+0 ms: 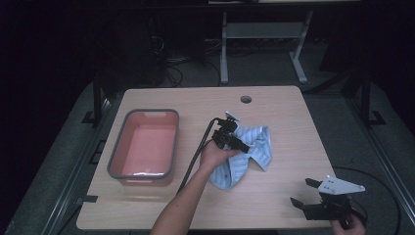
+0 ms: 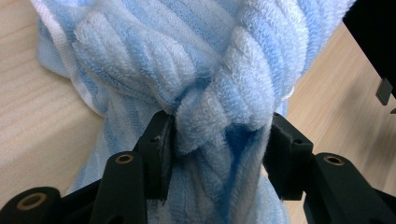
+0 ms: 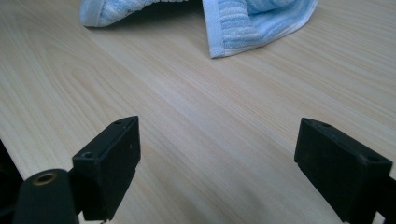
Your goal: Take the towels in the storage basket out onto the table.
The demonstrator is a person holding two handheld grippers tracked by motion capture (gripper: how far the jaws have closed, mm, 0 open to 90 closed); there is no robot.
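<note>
Pale wood table (image 1: pixel 274 196), dark room behind. Landmark = towel (image 1: pixel 247 154), blue-striped, crumpled, lying mid-table. Nearest the person, right gripper (image 1: pixel 306 192) sits at the near edge, well apart from towel on its near-right side, jaws spread wide w/ nothing btwn. Left gripper (image 1: pixel 234 139) is right on towel; a bunched fold runs up btwn its half-spread jaws, touching the pads, grip looks slack. Left hand clearly nearer. Pink bin (image 1: pixel 145 146) lies left of towel, near, not touching.
</note>
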